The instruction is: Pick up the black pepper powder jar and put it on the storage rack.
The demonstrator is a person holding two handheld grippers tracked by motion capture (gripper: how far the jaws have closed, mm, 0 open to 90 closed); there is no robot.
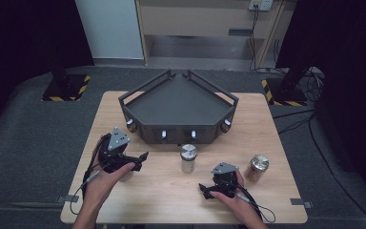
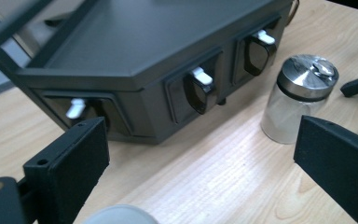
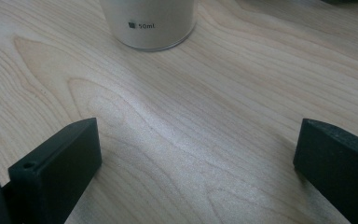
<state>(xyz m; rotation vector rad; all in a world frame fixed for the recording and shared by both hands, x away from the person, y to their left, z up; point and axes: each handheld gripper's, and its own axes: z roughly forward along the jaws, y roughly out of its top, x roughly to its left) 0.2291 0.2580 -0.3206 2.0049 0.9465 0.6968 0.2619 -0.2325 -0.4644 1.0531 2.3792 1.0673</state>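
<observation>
A dark grey angular tray [image 1: 178, 102] with white switches on its front stands at the middle back of the wooden table [image 1: 171, 200]. A clear jar with a silver lid [image 1: 188, 158] stands in front of it. A jar with a brass-coloured lid [image 1: 258, 167] stands to the right. My left gripper [image 1: 140, 161] hangs open over the table's left, above a white jar [image 1: 126, 175]. In the left gripper view the gripper [image 2: 200, 158] faces the tray [image 2: 135, 51] and the clear jar [image 2: 303, 98]. My right gripper [image 1: 205, 191] [image 3: 196, 158] is open and low, with a whitish jar marked 50ml [image 3: 149, 23] ahead.
Bare wood lies between the right gripper's jaws. Cables trail from both grippers toward the table's front edge. Grey carpet surrounds the table, with stand bases marked in yellow and black at the back left [image 1: 66, 88] and back right [image 1: 286, 93].
</observation>
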